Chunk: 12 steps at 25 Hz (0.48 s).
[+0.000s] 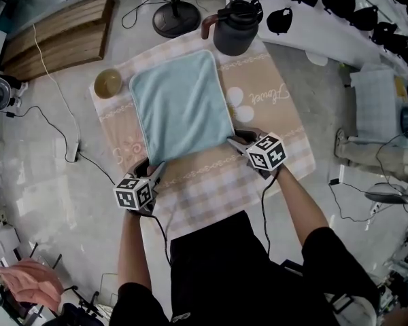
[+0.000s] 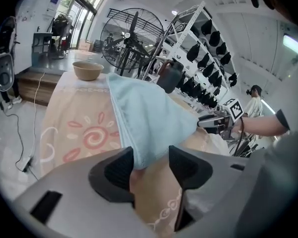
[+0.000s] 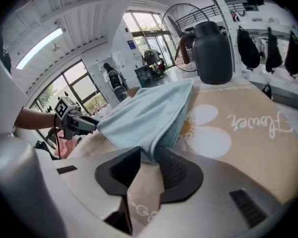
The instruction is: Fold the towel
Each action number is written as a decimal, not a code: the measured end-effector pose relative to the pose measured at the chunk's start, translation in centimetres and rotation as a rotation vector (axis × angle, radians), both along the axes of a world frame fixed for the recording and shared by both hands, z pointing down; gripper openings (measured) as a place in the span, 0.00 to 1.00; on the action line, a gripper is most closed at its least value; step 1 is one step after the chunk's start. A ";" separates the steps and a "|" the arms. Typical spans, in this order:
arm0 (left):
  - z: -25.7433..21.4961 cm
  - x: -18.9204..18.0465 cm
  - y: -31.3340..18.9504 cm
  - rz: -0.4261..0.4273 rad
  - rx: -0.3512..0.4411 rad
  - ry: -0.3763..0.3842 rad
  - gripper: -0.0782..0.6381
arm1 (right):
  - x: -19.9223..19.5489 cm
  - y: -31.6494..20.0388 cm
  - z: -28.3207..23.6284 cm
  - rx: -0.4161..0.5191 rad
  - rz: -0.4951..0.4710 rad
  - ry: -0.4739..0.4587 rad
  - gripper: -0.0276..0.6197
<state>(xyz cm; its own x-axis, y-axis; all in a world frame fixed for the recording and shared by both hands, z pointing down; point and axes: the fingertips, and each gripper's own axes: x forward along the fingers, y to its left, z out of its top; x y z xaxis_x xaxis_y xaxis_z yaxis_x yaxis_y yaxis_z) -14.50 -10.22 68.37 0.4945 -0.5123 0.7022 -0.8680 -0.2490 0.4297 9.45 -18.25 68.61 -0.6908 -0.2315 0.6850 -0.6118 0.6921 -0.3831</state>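
Note:
A light blue towel (image 1: 180, 104) lies flat on a checked beige tablecloth (image 1: 279, 121). My left gripper (image 1: 155, 171) is at the towel's near left corner. In the left gripper view the corner (image 2: 141, 155) hangs between the wide-apart jaws of the left gripper (image 2: 151, 165), against one pad and clear of the other. My right gripper (image 1: 236, 141) is at the near right corner. In the right gripper view its jaws (image 3: 149, 163) stand narrow, with that corner (image 3: 150, 150) pinched between the pads and slightly lifted. Each gripper also shows in the other's view, the right one (image 2: 216, 122) and the left one (image 3: 82, 124).
A dark jug (image 1: 236, 27) stands at the far edge of the cloth and a small bowl (image 1: 108, 83) at its far left corner. A fan base (image 1: 176, 19), a wooden pallet (image 1: 61, 36) and cables lie on the floor beyond. Shelves with black items stand at the right.

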 end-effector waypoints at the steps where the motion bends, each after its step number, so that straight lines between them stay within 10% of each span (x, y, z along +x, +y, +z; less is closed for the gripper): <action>1: -0.1 0.0 0.2 0.011 0.005 -0.002 0.43 | 0.1 -0.1 -0.2 0.006 0.019 -0.002 0.19; 12: -1.1 -2.0 3.3 -0.001 0.014 -0.012 0.16 | 1.8 2.9 -2.1 0.031 0.032 0.007 0.10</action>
